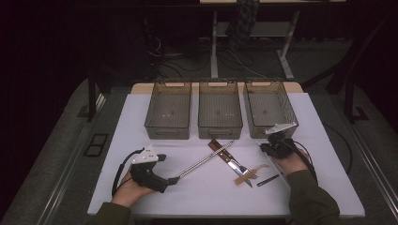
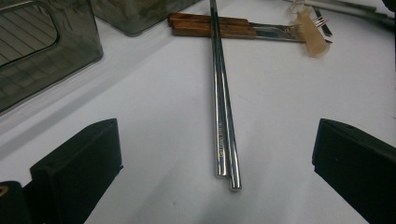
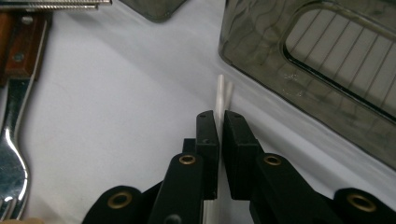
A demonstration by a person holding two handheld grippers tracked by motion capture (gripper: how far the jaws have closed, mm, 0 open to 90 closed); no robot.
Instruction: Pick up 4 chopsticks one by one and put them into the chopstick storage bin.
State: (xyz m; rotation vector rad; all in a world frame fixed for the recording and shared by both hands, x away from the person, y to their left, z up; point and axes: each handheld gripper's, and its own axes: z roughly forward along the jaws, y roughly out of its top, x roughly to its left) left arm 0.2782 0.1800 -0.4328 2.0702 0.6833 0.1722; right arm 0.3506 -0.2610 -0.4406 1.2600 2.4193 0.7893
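A pair of thin white chopsticks [image 3: 223,91] lies on the white mat beside the right bin, and my right gripper [image 3: 220,116] [image 1: 270,146] is shut on it, the tips poking out past the pads. A pair of long metal chopsticks [image 1: 204,161] [image 2: 223,107] lies diagonally across the mat. Its near ends rest between the wide-apart jaws of my left gripper [image 1: 172,180] [image 2: 219,140], which is open and not touching them.
Three smoky see-through bins [image 1: 166,131] [image 1: 219,131] [image 1: 263,129] stand in a row at the back of the mat [image 1: 197,194]. A wood-handled knife [image 1: 224,152], a fork [image 3: 11,154], a beige utensil [image 1: 248,174] and a small dark one [image 1: 268,180] lie mid-mat.
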